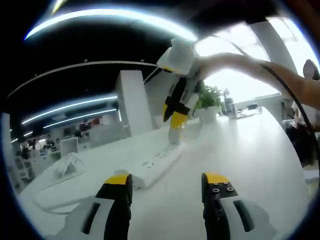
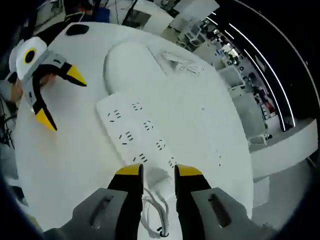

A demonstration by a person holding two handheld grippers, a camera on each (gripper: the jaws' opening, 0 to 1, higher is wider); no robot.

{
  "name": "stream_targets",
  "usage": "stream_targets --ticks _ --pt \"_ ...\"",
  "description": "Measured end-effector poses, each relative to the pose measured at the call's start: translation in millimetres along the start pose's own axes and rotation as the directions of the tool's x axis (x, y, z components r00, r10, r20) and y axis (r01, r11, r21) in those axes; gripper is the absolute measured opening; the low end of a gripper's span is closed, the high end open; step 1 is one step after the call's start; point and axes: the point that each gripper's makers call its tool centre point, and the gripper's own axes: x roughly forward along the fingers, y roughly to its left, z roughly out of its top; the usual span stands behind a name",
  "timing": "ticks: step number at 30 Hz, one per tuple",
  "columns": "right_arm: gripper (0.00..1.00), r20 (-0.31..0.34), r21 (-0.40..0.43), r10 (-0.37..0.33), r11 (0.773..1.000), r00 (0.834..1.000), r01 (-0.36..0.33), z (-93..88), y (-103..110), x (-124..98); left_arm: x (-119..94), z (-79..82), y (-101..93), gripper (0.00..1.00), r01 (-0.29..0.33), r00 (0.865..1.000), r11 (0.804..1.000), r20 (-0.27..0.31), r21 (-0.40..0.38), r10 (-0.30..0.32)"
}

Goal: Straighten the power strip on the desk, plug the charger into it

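A broad white counter (image 2: 215, 130) carries the white power strip (image 2: 135, 135), lying flat and slanted across it. The right gripper (image 2: 157, 172) pinches the strip's near end, where its white cable (image 2: 155, 210) trails out. The left gripper (image 1: 167, 181) hovers near the strip's other end, jaws spread wide apart and holding nothing.

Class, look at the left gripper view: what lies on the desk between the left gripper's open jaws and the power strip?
Nothing: in the left gripper view, bare white desk separates the open left gripper from the power strip.
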Motion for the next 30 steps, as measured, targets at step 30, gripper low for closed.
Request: stream_targets --ticks 30 --pt "0.24 -0.194 0.519 -0.042 0.843 0.980 0.139 -52.0 -3 19 0 0.9 -0.4 0.59 0.008 1.000 1.000 0.015 -0.010 -0.008"
